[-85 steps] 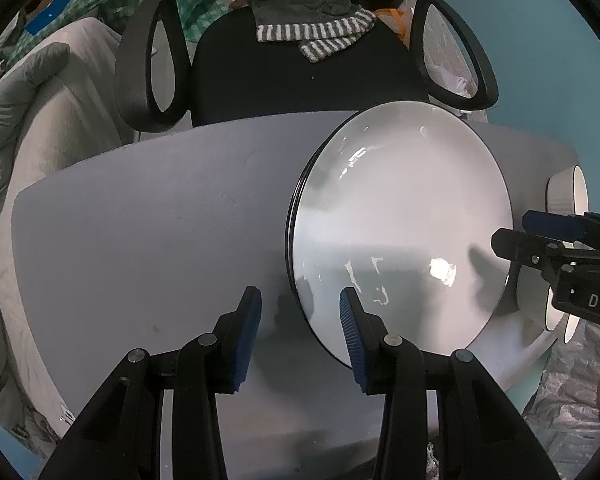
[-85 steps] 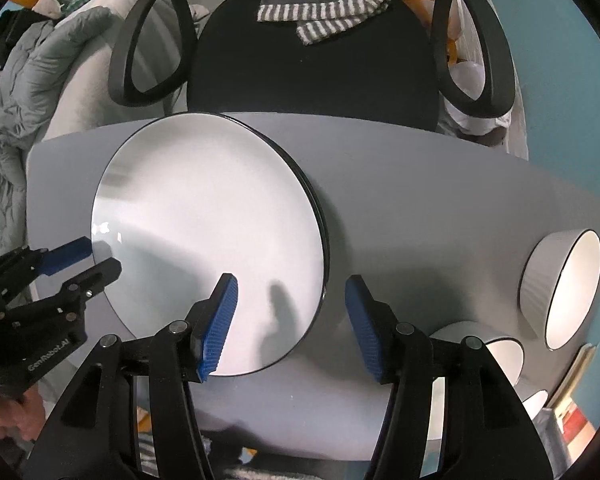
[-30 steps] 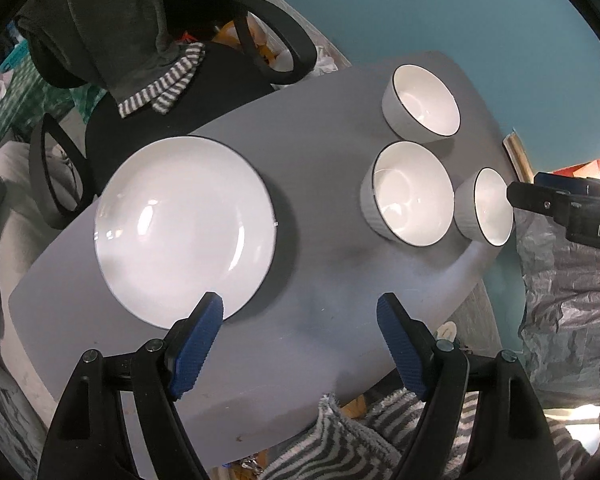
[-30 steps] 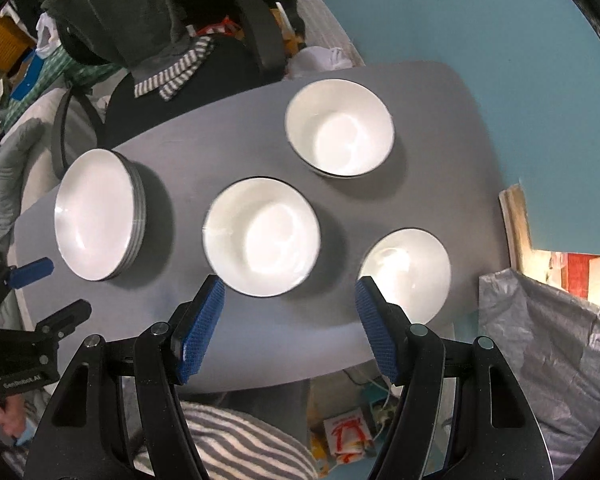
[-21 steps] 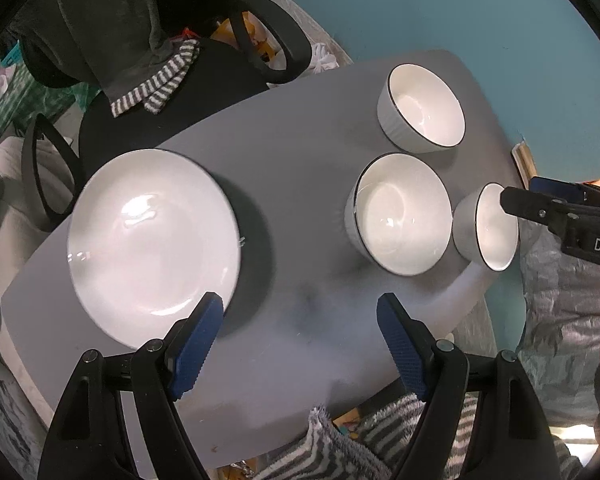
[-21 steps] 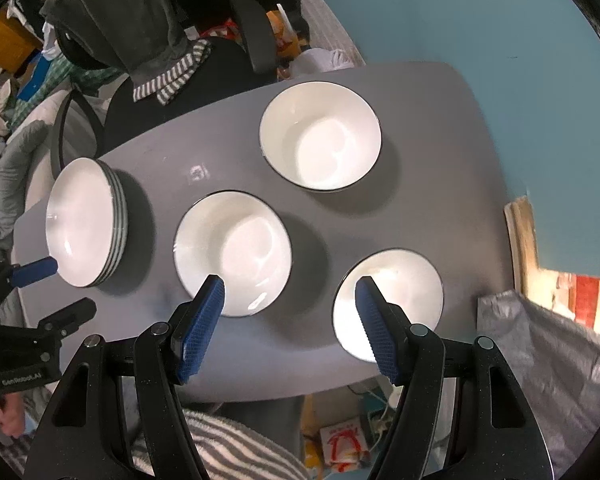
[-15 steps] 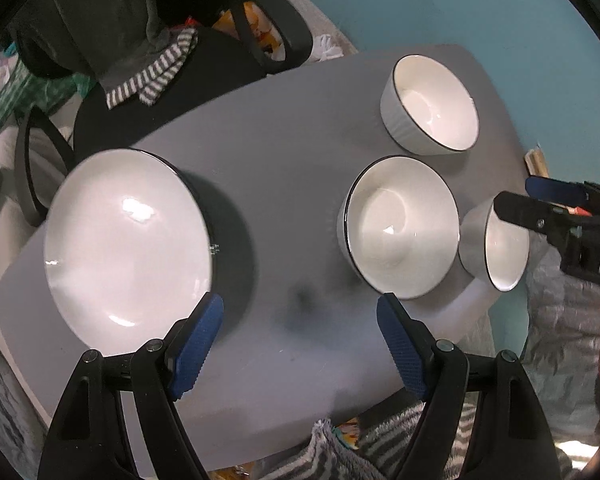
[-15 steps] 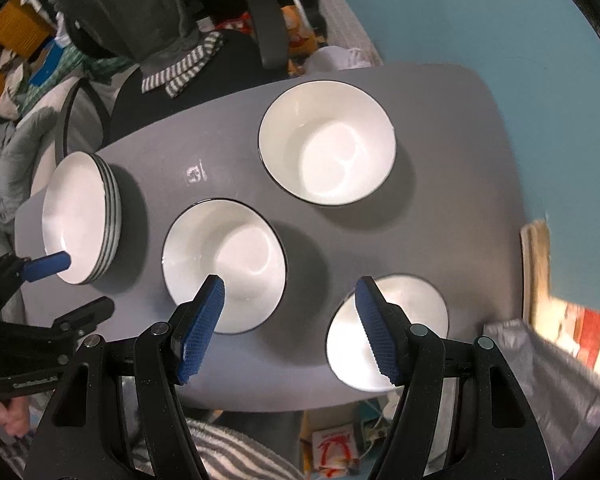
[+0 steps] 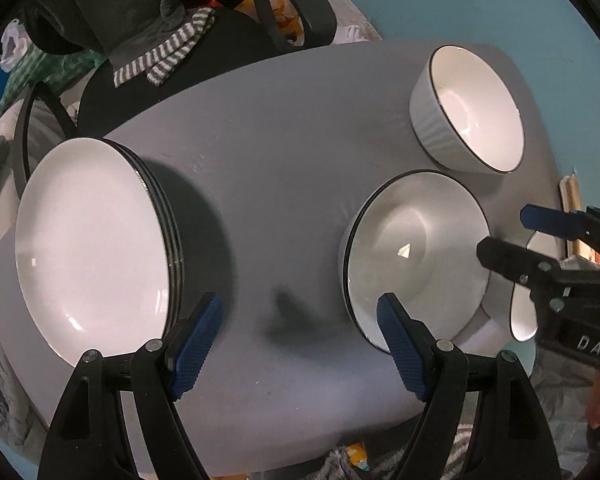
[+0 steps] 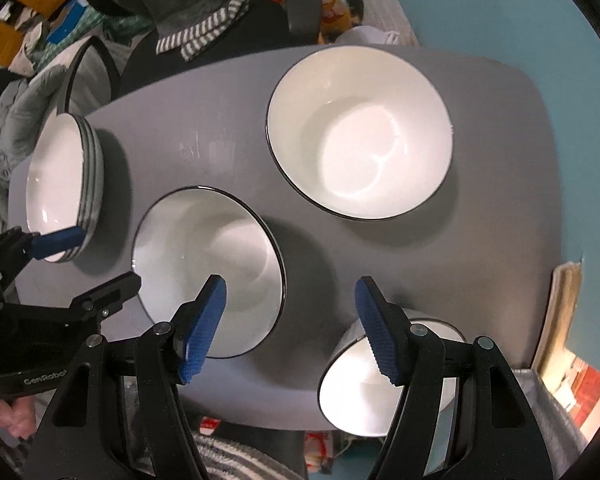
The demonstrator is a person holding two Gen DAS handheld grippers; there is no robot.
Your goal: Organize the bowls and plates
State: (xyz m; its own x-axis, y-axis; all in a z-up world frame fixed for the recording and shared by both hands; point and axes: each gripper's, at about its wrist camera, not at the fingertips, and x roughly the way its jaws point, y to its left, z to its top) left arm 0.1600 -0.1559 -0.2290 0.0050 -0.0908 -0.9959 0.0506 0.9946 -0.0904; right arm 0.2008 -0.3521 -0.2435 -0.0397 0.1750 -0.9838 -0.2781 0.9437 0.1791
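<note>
A stack of white, black-rimmed plates [image 9: 96, 240] sits at the left end of the grey table [image 9: 268, 168]; it also shows in the right wrist view [image 10: 60, 176]. Three white bowls stand to the right: a far bowl [image 9: 472, 108] [image 10: 360, 132], a middle bowl [image 9: 416, 256] [image 10: 208, 272] and a near-edge bowl [image 10: 380, 388] [image 9: 524, 312]. My left gripper [image 9: 300, 344] is open and empty above the table between the plates and the middle bowl. My right gripper [image 10: 290, 328] is open and empty between the middle and near-edge bowls.
A black office chair [image 9: 204, 56] with a grey and striped garment stands behind the table. A teal wall [image 9: 480, 4] lies to the right. Bedding and clutter [image 10: 16, 108] lie at the left. The table's front edge is just below both grippers.
Both grippers have come lower and closer to the table. The bowls and plates look larger. The plates and bowls have not moved.
</note>
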